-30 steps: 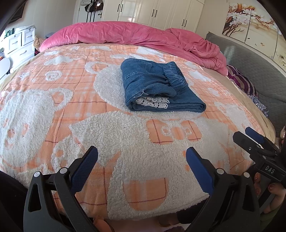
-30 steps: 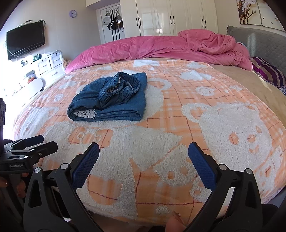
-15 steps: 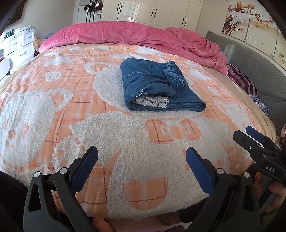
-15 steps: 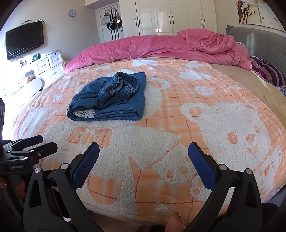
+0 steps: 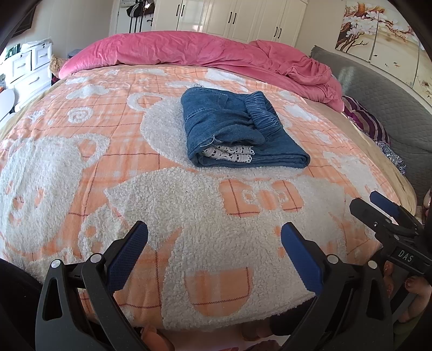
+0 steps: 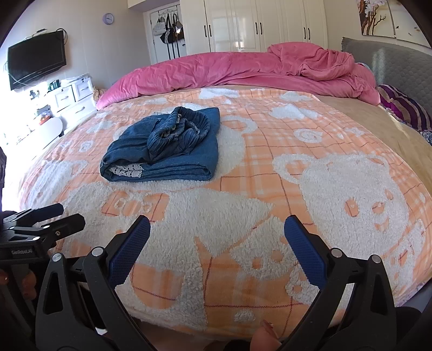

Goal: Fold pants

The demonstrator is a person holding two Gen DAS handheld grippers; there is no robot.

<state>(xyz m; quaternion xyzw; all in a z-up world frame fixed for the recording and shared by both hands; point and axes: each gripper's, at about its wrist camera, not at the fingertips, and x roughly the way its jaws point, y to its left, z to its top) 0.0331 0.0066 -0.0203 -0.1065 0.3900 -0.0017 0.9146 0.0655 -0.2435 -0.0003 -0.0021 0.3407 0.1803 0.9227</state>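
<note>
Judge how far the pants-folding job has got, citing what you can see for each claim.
Done, apparently: the blue pants lie in a compact folded bundle on the orange blanket, waistband on top. In hand: nothing; the left gripper and right gripper are both open, hovering at the bed's near edge, clear of the pants. Left: perhaps only tidying the bunched waistband.

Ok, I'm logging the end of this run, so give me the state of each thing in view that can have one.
pants: folded into a compact bundle on the blanket, untouched by either gripper
left gripper: open, empty, apart from the pants
right gripper: open, empty, apart from the pants
pink duvet: bunched along the far side of the bed
wardrobe doors: closed
TV: off
</note>
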